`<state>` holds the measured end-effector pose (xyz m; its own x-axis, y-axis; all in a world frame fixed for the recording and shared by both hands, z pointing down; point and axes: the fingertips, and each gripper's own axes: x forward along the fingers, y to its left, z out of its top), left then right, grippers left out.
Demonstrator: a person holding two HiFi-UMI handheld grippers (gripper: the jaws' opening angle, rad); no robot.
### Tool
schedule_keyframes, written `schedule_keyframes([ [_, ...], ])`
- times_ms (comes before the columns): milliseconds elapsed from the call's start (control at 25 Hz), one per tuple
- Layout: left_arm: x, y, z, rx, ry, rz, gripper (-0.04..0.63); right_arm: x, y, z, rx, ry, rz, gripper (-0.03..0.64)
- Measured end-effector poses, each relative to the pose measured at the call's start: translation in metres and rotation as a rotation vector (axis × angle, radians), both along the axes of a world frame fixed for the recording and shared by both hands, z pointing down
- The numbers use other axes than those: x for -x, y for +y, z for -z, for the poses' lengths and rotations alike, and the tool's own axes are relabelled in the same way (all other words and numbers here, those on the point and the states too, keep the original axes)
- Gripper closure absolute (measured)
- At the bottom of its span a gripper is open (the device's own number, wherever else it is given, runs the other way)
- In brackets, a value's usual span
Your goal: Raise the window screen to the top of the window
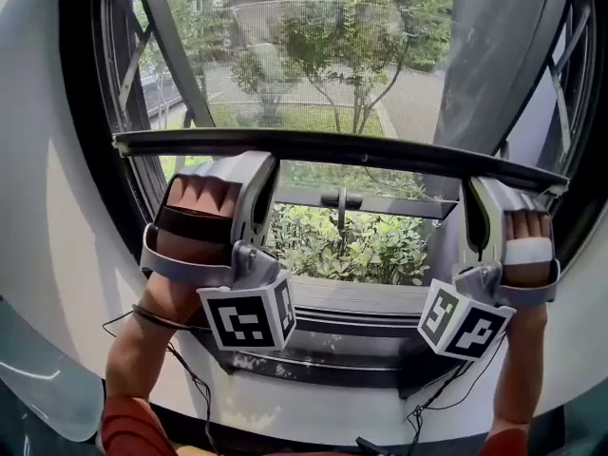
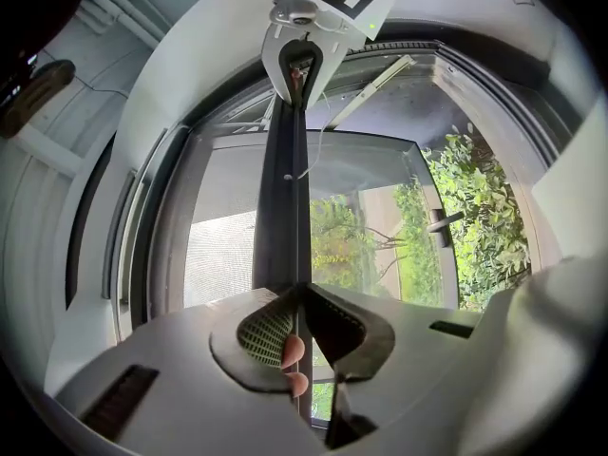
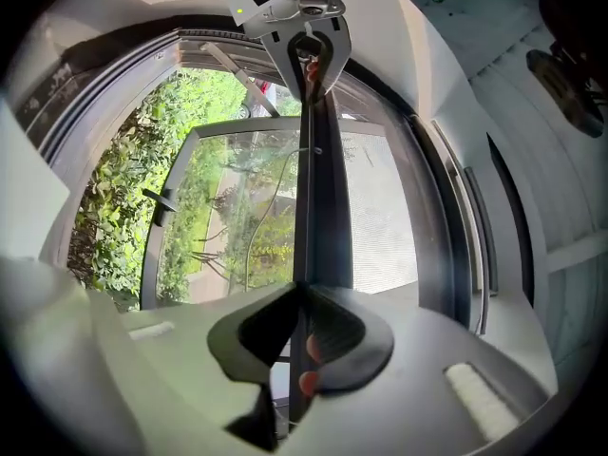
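Observation:
The window screen's dark bottom bar runs across the head view, with grey mesh above it. My left gripper is shut on the bar's left part, and my right gripper is shut on its right end. In the left gripper view the bar runs edge-on from the pinched jaws up to the right gripper. The right gripper view mirrors this: the bar leaves the closed jaws toward the left gripper.
Below the bar the window opening shows green shrubs outside and a dark window handle. The white sill and its tracks lie under my hands. Dark frame posts flank both sides. Cables hang from the grippers.

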<state>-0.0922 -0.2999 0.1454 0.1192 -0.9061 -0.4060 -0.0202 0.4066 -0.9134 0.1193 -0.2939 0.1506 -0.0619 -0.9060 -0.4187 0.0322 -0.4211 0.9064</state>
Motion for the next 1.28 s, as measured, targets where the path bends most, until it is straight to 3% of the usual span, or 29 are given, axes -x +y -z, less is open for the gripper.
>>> schedule_keyframes([
  [280, -0.002, 0.001, 0.073, -0.064, 0.004, 0.002, 0.549, -0.002, 0.000, 0.072, -0.055, 0.024, -0.028, 0.571],
  [560, 0.002, 0.002, 0.088, -0.128, -0.019, 0.046, 0.548, 0.001, 0.000, 0.089, -0.121, 0.029, -0.032, 0.583],
  [680, 0.002, 0.001, 0.121, -0.156, -0.012, 0.058, 0.548, 0.001, -0.001, 0.122, -0.158, 0.035, -0.046, 0.584],
  [840, 0.001, -0.001, 0.165, -0.175, 0.004, 0.062, 0.548, 0.000, -0.002, 0.167, -0.181, 0.037, -0.056, 0.584],
  [1280, 0.002, -0.004, 0.225, -0.206, 0.024, 0.070, 0.546, 0.000, -0.003, 0.232, -0.231, 0.041, -0.084, 0.586],
])
